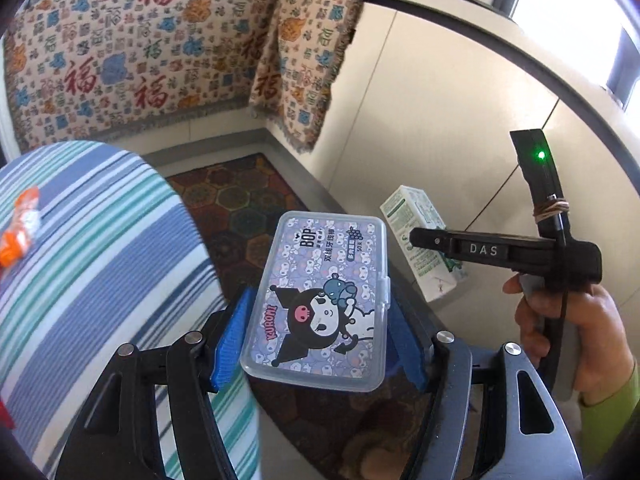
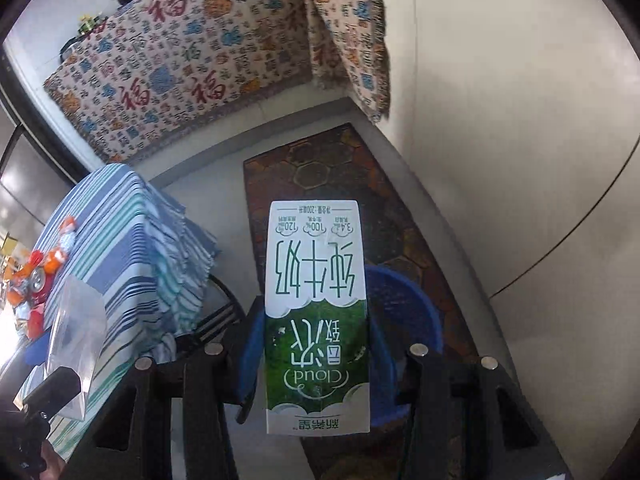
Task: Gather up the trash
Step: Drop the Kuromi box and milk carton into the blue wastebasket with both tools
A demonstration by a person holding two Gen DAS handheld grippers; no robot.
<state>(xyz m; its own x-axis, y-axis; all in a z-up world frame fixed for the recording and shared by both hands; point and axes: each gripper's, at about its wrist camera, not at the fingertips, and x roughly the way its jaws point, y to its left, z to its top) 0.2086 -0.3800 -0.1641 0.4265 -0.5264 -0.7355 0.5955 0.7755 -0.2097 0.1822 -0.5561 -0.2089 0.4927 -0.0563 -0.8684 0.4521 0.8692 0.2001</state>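
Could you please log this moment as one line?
left hand-held gripper: holds floss box | right hand-held gripper: holds milk carton | blue bin: below carton

The floss box [image 1: 318,304] is clear over a lilac cartoon print. The milk carton [image 2: 316,312] is white above dark green. The desk cloth [image 1: 100,260] has blue, teal and white stripes. The rug [image 2: 340,184] shows brown hexagons; the bin [image 2: 416,300] is blue.

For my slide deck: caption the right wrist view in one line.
Right gripper holds a milk carton above a blue bin beside the striped table.
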